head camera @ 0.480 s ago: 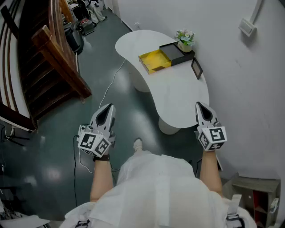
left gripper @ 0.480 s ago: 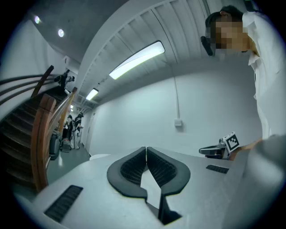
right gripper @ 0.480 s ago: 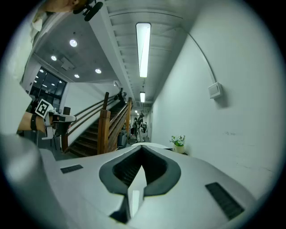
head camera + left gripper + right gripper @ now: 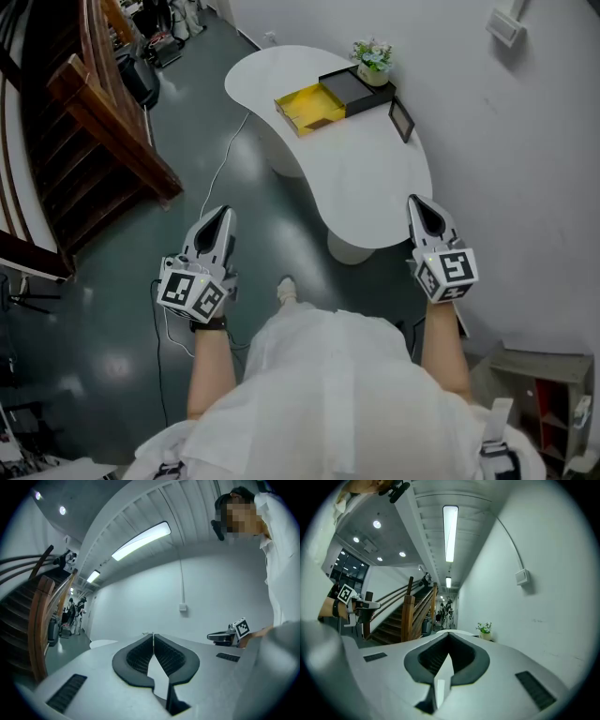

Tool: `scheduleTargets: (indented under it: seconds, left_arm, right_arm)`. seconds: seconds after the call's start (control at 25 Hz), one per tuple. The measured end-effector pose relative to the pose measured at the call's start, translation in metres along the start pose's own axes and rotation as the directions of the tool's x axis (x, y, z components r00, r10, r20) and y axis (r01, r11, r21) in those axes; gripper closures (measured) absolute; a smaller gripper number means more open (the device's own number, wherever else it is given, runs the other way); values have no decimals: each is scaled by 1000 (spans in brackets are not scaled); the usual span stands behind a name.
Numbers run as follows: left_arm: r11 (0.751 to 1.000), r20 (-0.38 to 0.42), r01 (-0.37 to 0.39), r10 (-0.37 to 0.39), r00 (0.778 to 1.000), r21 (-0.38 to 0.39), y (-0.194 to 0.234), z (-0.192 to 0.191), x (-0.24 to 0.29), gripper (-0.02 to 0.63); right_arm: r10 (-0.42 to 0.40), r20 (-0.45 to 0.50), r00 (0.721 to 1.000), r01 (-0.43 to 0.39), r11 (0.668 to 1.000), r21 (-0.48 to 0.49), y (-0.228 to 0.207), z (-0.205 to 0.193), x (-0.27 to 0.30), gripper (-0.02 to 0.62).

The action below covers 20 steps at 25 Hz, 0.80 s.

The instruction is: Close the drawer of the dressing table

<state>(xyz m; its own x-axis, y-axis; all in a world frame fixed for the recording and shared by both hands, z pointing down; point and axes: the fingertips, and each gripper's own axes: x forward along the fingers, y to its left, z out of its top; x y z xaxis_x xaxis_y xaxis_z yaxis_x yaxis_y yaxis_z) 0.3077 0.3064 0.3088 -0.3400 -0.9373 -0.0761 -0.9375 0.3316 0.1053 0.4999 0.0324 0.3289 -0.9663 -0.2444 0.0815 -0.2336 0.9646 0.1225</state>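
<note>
The left gripper [image 4: 222, 214] and right gripper [image 4: 419, 202] are pressing their jaws together on nothing; the closing is not yet beginning; the yellow drawer [image 4: 305, 110] is sitting pulled out at twelve o'clock, well apart, on the dressing table [image 4: 375, 187]; both grippers are pointing level, forward, the right near the table's edge.

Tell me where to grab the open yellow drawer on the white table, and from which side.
Grip the yellow drawer by its front wall, the end farthest from the black box, coming from the staircase side. It stands pulled out of the box that way, so this thin upright rim looks free for the jaws.
</note>
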Motion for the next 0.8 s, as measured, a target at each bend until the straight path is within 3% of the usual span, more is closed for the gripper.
scheduleTargets:
  seconds: [0.36, 0.8]
  left_arm:
    - [1000, -38, -3, 3, 999, 2, -2, -9, 1, 584]
    - [999, -74, -26, 24, 997, -19, 2, -17, -1, 584]
  right_arm:
    - [44, 38, 998, -47, 997, 67, 0, -8, 6, 586]
    - [73, 13, 997, -74, 993, 95, 3, -22, 13, 586]
